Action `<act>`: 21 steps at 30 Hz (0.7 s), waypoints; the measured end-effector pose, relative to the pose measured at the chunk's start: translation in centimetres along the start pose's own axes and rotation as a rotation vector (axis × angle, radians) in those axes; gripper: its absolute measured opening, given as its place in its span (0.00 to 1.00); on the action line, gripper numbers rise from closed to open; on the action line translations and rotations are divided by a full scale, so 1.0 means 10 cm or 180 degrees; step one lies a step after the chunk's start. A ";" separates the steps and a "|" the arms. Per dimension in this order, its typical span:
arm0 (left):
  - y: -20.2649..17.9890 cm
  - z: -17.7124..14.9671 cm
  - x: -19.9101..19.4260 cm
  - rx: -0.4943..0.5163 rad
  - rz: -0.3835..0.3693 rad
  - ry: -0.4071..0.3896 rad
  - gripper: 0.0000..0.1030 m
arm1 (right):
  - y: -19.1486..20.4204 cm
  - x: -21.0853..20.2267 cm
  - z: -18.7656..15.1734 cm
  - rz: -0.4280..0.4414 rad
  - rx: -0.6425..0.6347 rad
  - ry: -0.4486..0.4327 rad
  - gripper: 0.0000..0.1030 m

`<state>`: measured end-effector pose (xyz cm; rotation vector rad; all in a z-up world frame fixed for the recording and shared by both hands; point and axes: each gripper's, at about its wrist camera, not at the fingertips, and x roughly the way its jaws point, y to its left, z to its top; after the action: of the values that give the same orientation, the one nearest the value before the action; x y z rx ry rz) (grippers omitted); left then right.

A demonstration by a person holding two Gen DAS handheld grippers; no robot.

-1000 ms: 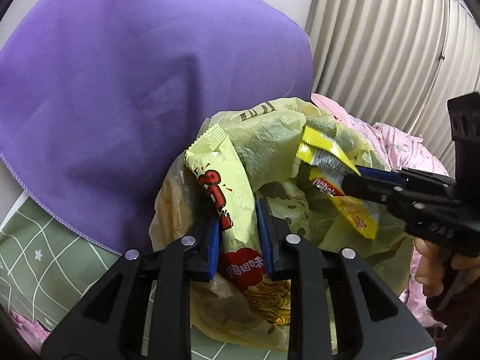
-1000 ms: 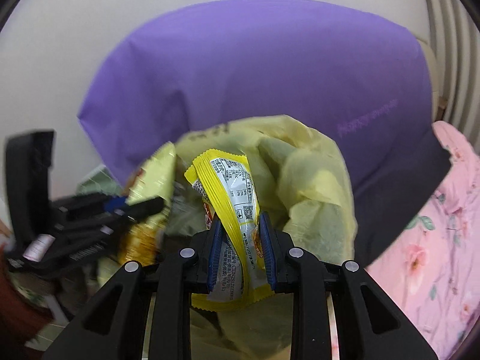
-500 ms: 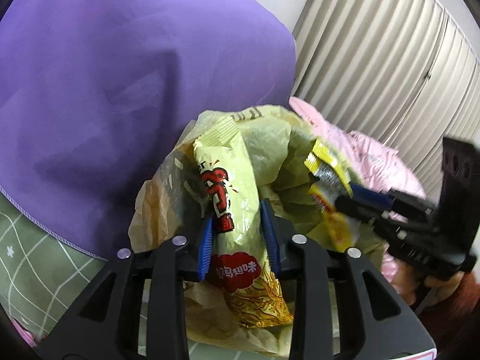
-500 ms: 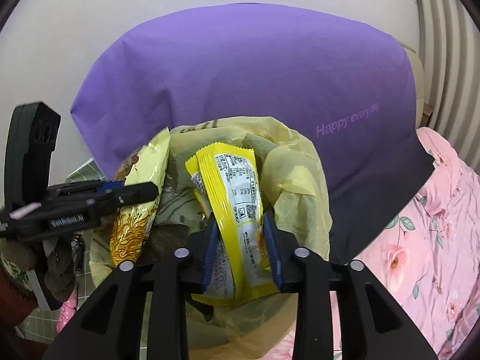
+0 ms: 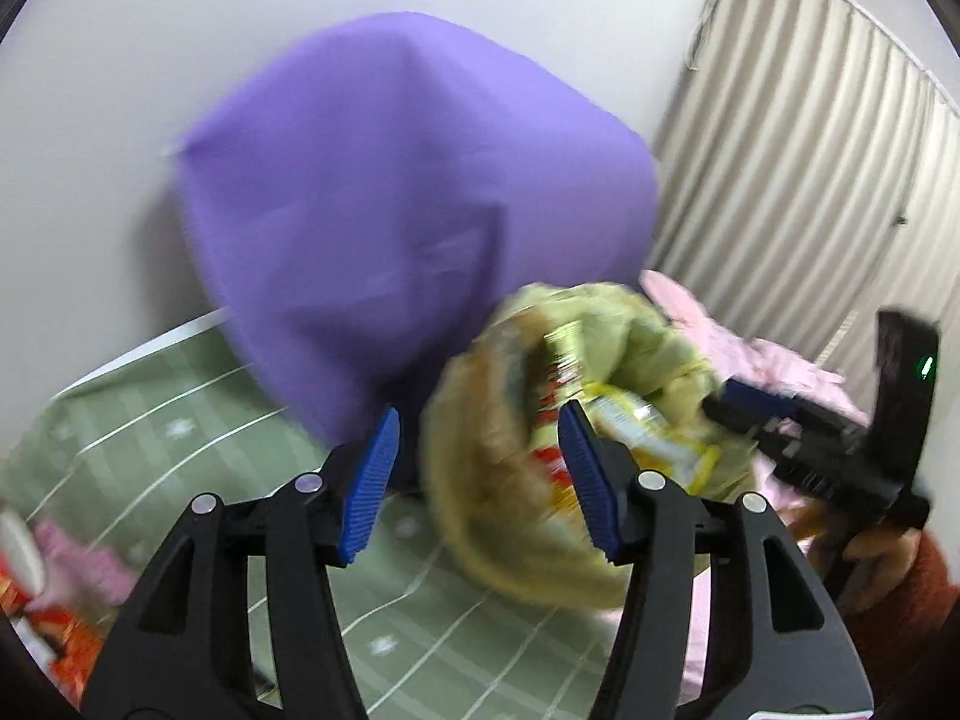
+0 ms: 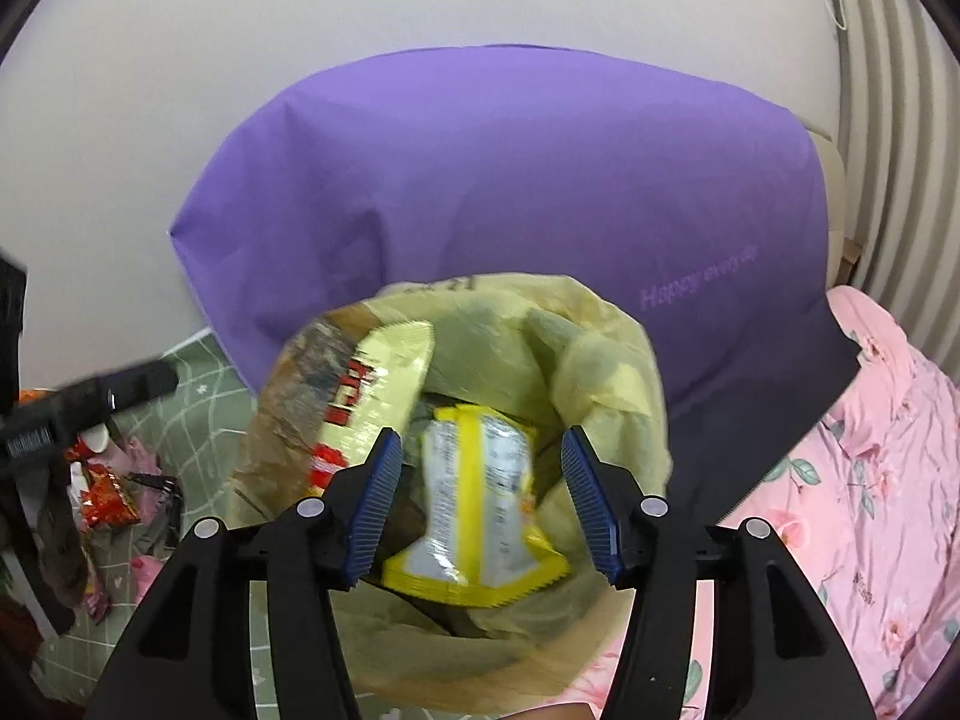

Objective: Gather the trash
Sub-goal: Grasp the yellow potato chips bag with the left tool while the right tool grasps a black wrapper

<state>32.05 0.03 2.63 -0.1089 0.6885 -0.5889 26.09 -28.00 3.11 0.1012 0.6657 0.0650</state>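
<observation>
A yellow plastic trash bag stands open on the bed. Over its mouth my right gripper has its jaws opening. The yellow-and-silver wrapper shows in the gap, clear of both pads, and is dropping into the bag. A pale yellow snack packet with red print leans inside the bag's left wall. My left gripper has pulled back to the left of the trash bag; its jaws are opening with nothing between them. The right gripper shows at the bag's far side.
A big purple pillow stands right behind the bag against the wall. A pink floral quilt lies to the right, a green checked sheet to the left. More red wrappers lie on the sheet. A person's hand holds the right gripper.
Both grippers have opened and let their packets go into the bag. The left gripper has drawn back and to the left, away from the bag; the right has lifted slightly.
</observation>
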 end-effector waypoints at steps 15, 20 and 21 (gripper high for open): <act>0.95 -1.02 -1.20 -0.0620 0.1286 -0.0289 0.51 | 1.32 0.33 0.02 0.1104 -0.0581 0.0116 0.66; 1.43 -1.39 -1.68 -0.1071 0.1700 -0.0341 0.51 | 1.90 0.49 -0.16 0.1380 -0.0968 0.0331 0.66; 1.52 -1.49 -1.75 -0.1199 0.1775 -0.0329 0.51 | 2.02 0.53 -0.22 0.1407 -0.1032 0.0376 0.66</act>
<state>19.16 23.71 -3.24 -0.2843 0.6855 0.0851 28.37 -7.29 0.44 -0.0705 0.7331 0.6058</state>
